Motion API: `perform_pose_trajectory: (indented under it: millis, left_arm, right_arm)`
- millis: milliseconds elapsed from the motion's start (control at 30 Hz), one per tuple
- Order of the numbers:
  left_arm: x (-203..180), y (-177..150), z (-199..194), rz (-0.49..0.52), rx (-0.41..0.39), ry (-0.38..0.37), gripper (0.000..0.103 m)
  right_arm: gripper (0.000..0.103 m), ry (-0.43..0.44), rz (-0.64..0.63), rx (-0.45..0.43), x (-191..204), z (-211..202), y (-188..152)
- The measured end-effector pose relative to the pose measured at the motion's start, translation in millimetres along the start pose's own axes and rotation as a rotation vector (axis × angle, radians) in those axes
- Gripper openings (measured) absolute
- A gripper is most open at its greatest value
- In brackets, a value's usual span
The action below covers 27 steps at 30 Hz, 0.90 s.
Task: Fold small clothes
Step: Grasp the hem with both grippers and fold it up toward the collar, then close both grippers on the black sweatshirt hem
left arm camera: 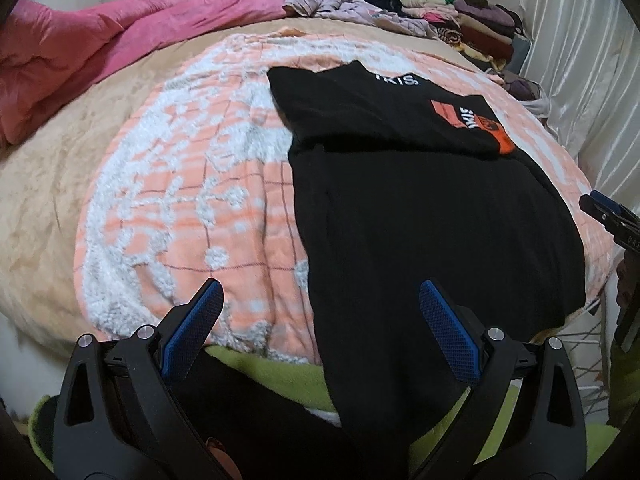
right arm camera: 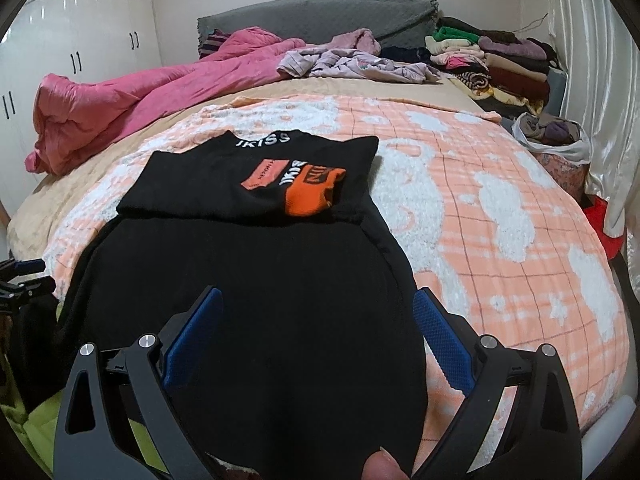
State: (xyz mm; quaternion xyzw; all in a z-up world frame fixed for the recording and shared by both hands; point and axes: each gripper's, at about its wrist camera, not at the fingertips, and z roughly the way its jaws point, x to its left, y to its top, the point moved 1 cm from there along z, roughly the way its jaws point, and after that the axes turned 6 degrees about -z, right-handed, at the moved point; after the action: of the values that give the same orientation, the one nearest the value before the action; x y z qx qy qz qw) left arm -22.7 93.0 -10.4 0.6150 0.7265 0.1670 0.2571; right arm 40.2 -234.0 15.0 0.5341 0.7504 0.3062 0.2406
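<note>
Black garment (right arm camera: 256,280) lies flat on the orange-and-white blanket (right arm camera: 500,232) covering the bed, near edge hanging over the bedside toward the person. Likely laid out that way so both near corners can be reached without leaning.

Left gripper (left arm camera: 320,316) is spread wide, nothing between the blue pads; it hovers over the garment's left edge, 1 finger above blanket, 1 above black cloth. Right gripper (right arm camera: 316,320) is likewise spread and empty, straddling the garment's right side, its right finger over the right edge. My read: both are lining up on the near hem for the next fold upward.

Garment look: plain black, matte, fairly smooth on the lower part. The far part is already folded into a rectangle, with white lettering at the collar and an orange/red printed patch (right arm camera: 308,188) on top. Side edges appear tucked inward, but black-on-black hides the creases, so I can't confirm.

Pink quilt (right arm camera: 132,100) and stacked folded clothes (right arm camera: 500,64) sit well apart at the far end.
</note>
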Motion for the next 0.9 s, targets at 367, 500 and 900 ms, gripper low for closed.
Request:
perform_pose_trajectory:
  millis: [367, 500, 900]
  left_arm:
    - [2, -14, 4, -0.027, 0.041, -0.043, 0.083]
    - [3, -18, 4, -0.032, 0.051, -0.05, 0.077]
    - [-3, -35, 24, -0.029, 0.158, -0.101, 0.055]
  right_arm:
    - [0.095, -0.032, 0.018, 0.056, -17, 1, -18]
    - [0.095, -0.041, 0.029, 0.075, -23, 1, -26]
    - [0.095, -0.061, 0.031, 0.136, -34, 5, -52]
